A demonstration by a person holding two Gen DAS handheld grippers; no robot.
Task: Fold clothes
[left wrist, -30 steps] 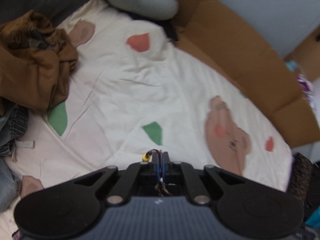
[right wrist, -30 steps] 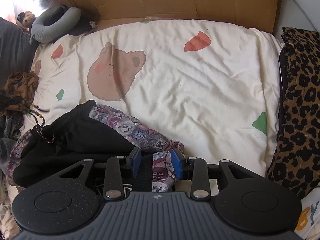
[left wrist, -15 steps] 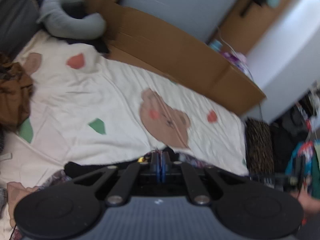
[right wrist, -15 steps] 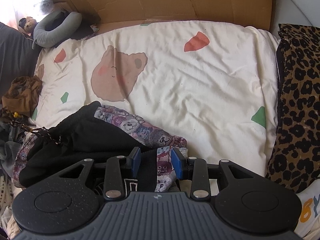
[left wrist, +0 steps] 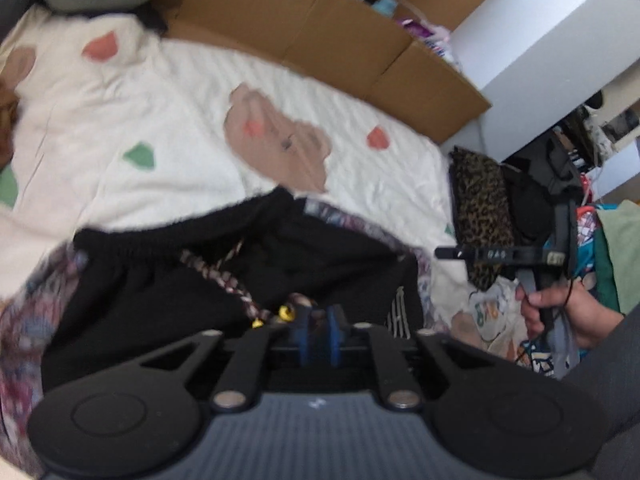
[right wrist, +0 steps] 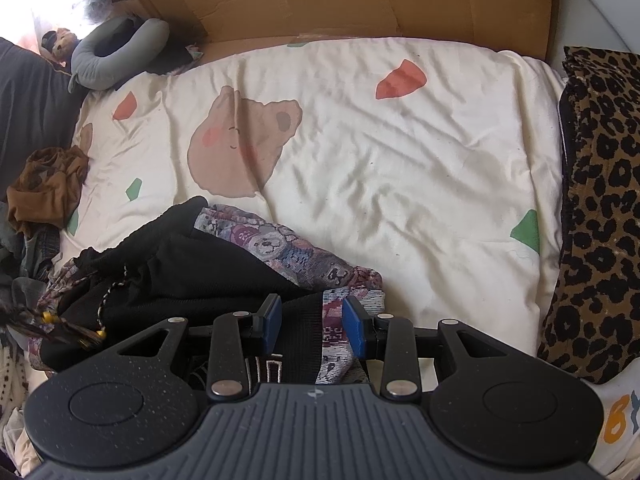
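On the near edge of the cream bear-print duvet [right wrist: 400, 168] lay the garment to be folded, black shorts [right wrist: 192, 276] with a bear-patterned lining [right wrist: 280, 248], bunched and partly turned out.

Tools. Left gripper [left wrist: 318, 330]: blue pads pressed close together on the braided drawcord [left wrist: 232, 284], near its yellow bead. Right gripper [right wrist: 312, 322]: fingers spread, standing either side of a hem where black and patterned cloth met; whether the pads bore on the cloth could not be told.

Risks, as judged.
- A cord alone gave poor hold: pulling on it would likely cinch the waistband or draw the cord out rather than lift the garment.
- The spread right tool might let the hem drop if raised without first closing.
- With the lining turned out, any fold made now would probably trap layers unevenly.
- The left view was blurred, so the exact grip remained uncertain.

Surroundings.
- Brown crumpled garment [right wrist: 44, 188], at the duvet's left edge, well apart.
- Grey neck pillow [right wrist: 116, 56], far corner.
- Cardboard sheets [right wrist: 360, 0], along the far side.
- Leopard-print cloth [right wrist: 600, 200], along the right edge, limiting room to spread rightward.
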